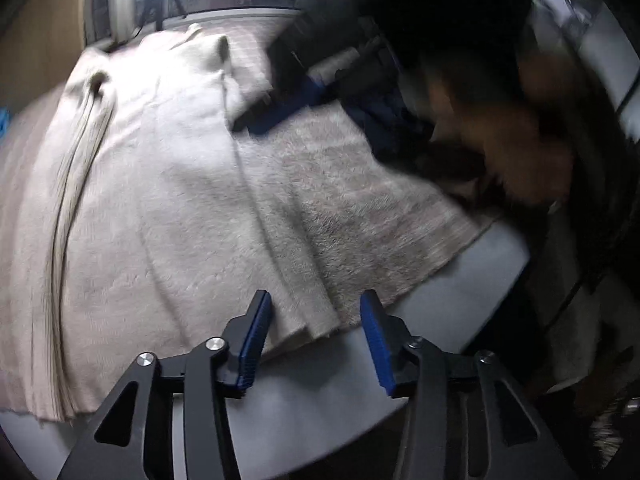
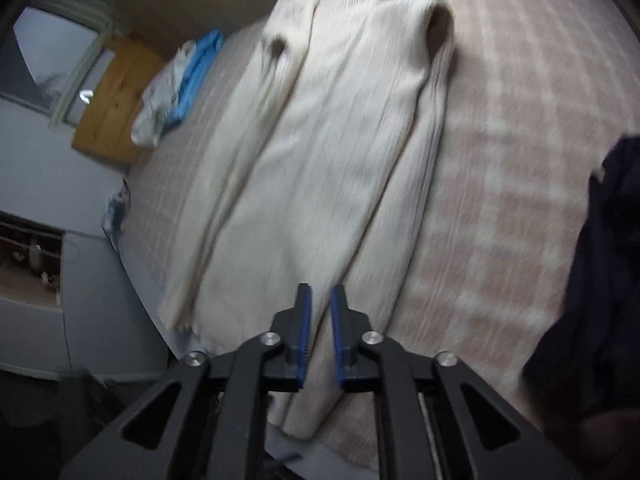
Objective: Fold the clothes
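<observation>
Cream knit sweater point(image 2: 320, 152) lies lengthwise on pink blanket point(image 2: 500, 168), sides folded in. Left claw point(image 1: 316, 336) apart, over near hem. Right claw point(image 2: 320, 332) nearly together, hem between pads; grip uncertain. Next, prob.: fold hem twd collar.

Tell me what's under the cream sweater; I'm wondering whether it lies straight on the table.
Under the cream sweater lies a pinkish checked blanket, showing on both sides. A grey table edge shows past the blanket. What lies directly beneath the sweater's middle is covered.
</observation>
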Available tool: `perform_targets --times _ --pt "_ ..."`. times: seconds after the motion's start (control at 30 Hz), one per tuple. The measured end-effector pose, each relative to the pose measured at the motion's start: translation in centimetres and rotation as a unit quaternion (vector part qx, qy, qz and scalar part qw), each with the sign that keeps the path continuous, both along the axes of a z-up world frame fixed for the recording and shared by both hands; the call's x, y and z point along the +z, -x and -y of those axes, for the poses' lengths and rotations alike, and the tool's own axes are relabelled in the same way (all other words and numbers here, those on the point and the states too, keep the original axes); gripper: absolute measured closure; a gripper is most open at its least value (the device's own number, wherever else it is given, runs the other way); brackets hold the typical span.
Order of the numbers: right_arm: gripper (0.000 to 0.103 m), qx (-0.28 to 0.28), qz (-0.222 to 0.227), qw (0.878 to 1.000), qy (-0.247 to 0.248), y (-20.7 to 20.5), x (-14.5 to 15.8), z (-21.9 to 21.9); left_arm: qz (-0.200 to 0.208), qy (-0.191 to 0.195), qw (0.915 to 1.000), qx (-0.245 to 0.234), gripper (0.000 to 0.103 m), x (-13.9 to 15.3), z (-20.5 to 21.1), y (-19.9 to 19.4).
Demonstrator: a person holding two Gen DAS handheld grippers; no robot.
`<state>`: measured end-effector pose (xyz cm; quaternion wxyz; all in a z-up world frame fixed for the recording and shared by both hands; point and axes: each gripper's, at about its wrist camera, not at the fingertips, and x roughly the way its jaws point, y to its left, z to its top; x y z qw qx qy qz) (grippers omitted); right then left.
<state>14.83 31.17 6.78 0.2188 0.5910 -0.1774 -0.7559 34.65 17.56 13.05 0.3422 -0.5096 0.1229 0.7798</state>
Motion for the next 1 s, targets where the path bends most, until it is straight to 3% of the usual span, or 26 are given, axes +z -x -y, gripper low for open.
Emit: perform_targets --times 0.03,0.1,0.17,0.2,0.23,0.4,0.53,0.57,0.6,0.63,0.8,1.0 --pt "0.059 -0.014 -0.01 1.0 -0.007 0.9 0.3 -0.6 -0.006 0.01 0.9999 -0.001 0.057 -0.3 -0.5 -0.1" --pt "0.049 -0.047 -0.032 0.998 -0.031 3.1 0.7 -1.9 -0.016 0.015 0.9997 0.006 0.059 -0.6 -0.7 -0.1" --pt "0.049 -0.076 -0.053 0.994 -0.053 5.9 0.7 -3.4 -0.018 0.01 0.9996 0.019 0.068 -0.6 -0.5 0.1" --pt "0.049 -0.089 -0.055 0.993 -0.055 7.4 0.5 -3.9 -0.015 0.003 0.9995 0.028 0.088 -0.5 -0.2 0.4" --pt "0.049 -0.101 -0.05 0.992 -0.048 8.9 0.0 -4.4 -0.007 -0.006 0.9993 0.036 0.09 -0.5 0.3 0.8" --pt "0.049 -0.135 -0.035 0.99 -0.026 15.4 -1.4 -5.4 0.068 -0.09 0.9891 0.095 0.093 -0.3 3.2 2.5" --pt "0.049 -0.111 -0.018 0.993 -0.037 18.3 -2.4 -4.1 0.074 -0.125 0.982 0.121 0.093 0.7 4.4 2.2" --pt "0.053 -0.107 -0.012 0.993 -0.046 18.8 -2.6 -3.6 0.076 -0.133 0.98 0.127 0.093 0.9 4.7 2.1" --pt "0.081 -0.103 -0.011 0.993 -0.052 19.0 -2.5 -3.0 0.079 -0.142 0.9777 0.133 0.093 1.1 5.1 2.0" --pt "0.091 -0.099 -0.014 0.993 -0.056 19.1 -2.3 -2.5 0.082 -0.15 0.9752 0.14 0.093 1.2 5.5 2.0" --pt "0.091 -0.045 -0.037 0.993 -0.107 20.1 0.0 1.9 0.098 -0.186 0.96 0.185 0.093 1.2 8.3 1.7" --pt "0.091 0.047 -0.061 0.981 -0.18 22.1 1.6 10.3 0.093 -0.182 0.9503 0.235 0.093 0.8 11.3 1.4"
